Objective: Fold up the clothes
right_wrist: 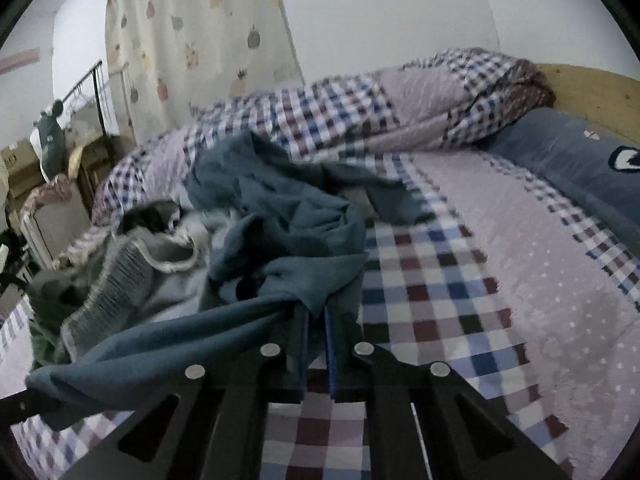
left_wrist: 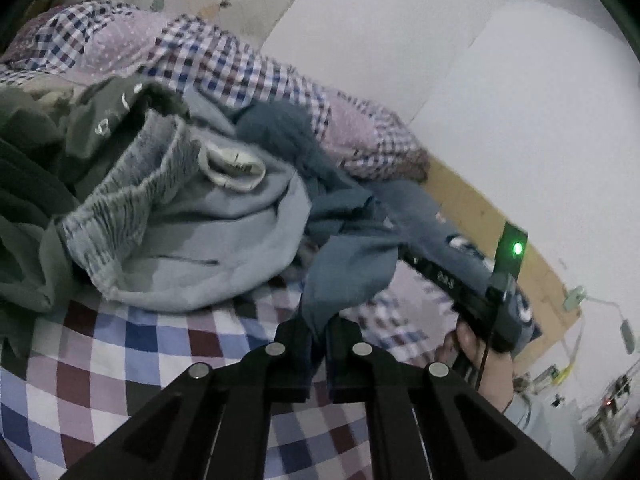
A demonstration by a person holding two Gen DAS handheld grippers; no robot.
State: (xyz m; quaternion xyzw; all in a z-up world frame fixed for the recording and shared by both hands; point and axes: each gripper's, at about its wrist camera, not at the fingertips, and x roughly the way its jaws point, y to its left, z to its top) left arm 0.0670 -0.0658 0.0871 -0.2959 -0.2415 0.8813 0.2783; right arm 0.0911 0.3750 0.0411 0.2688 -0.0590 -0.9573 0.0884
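My left gripper (left_wrist: 318, 334) is clamped on an edge of the blue garment (left_wrist: 352, 264), the cloth pinched between its two fingers. My right gripper (right_wrist: 316, 320) is closed on another edge of the same blue garment (right_wrist: 280, 216), which drapes over its left finger and sags toward the checked sheet (right_wrist: 432, 280). The rest of it lies crumpled on the bed beside a grey sweatshirt (left_wrist: 224, 240) and a green garment (left_wrist: 28, 208). A rolled checked quilt (right_wrist: 360, 108) lies behind the pile, a blue pillow (right_wrist: 568, 160) at the wooden headboard (right_wrist: 592, 88).

three garments (left_wrist: 208, 240) perhaps, one quilt (right_wrist: 360, 112), one pillow (right_wrist: 568, 160)
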